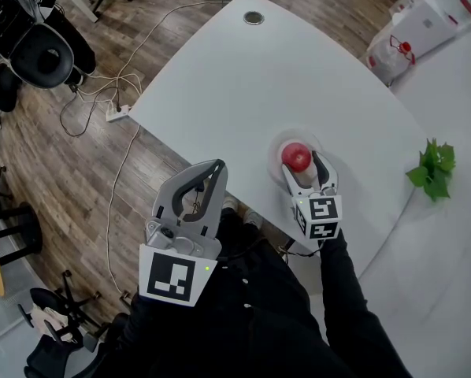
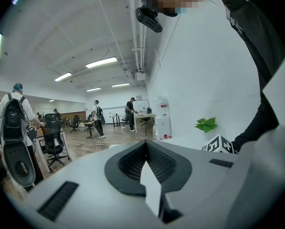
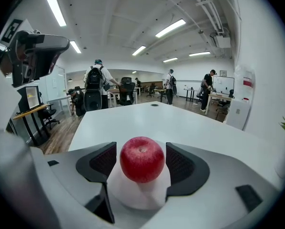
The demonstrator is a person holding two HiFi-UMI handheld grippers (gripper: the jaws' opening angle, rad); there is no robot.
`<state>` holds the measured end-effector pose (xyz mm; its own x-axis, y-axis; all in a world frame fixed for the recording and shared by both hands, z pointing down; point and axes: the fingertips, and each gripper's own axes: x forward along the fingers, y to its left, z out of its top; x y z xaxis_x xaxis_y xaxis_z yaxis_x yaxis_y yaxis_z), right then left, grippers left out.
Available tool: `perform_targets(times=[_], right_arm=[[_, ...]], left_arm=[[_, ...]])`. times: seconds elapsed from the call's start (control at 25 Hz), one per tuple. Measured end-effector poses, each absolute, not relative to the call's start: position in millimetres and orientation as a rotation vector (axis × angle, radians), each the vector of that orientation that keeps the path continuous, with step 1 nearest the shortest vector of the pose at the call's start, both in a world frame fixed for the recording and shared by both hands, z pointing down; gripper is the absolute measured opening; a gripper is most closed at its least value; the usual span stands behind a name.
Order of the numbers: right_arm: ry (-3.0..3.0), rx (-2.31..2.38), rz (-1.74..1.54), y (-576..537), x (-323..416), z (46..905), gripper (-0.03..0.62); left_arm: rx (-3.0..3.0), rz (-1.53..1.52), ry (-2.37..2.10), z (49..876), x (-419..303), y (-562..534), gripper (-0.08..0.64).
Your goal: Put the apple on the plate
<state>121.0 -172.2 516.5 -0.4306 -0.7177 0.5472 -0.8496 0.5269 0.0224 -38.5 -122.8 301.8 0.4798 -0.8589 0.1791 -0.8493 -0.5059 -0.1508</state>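
Apple [image 1: 296, 157] sits on plate [image 1: 294, 135], near the table [image 1: 243, 77] front edge. Right gripper [image 1: 302, 168] jaws are narrowly apart around the apple, and with a thin gap at one pad we judge it loose. Left gripper [image 1: 212, 169] jaws are together, empty, off the table. Risk: if we pull back crooked, a pad clips the apple and it rolls off the plate, maybe over the near edge.

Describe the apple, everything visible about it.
The apple is red, round and smooth-skinned with faint pale speckles. Its stem dimple faces up, so it stands upright. It sits over the white plate, apparently resting on it. The right gripper has its fingers close on either side of it; whether they press on it cannot be told.
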Motion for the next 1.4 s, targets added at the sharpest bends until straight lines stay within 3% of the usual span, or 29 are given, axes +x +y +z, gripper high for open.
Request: perform_targets(times=[0.52,0.56,0.6,0.64,1.4], right_arm=[[-2.402,1.473,0.309,-173,136,450,0.299],[-2.395,1.497,0.297,-173,138,444,0.275],[-2.382,1.522,0.283,-173,141,439,0.123],[-2.374,1.543,0.270,-173,143,434,0.047],[-2.444,1.568,0.012,-141,129,327,0.043]], left_arm=[[-2.681,-0.330,1.479,296,-28,-125,0.014],[-2.683,-0.329,1.472,296,-28,-126,0.014],[-2.683,-0.326,1.466,295,-27,-126,0.014],[-2.684,-0.323,1.459,294,-26,-126,0.014],[-2.690,-0.269,1.389,279,-14,-131,0.014]])
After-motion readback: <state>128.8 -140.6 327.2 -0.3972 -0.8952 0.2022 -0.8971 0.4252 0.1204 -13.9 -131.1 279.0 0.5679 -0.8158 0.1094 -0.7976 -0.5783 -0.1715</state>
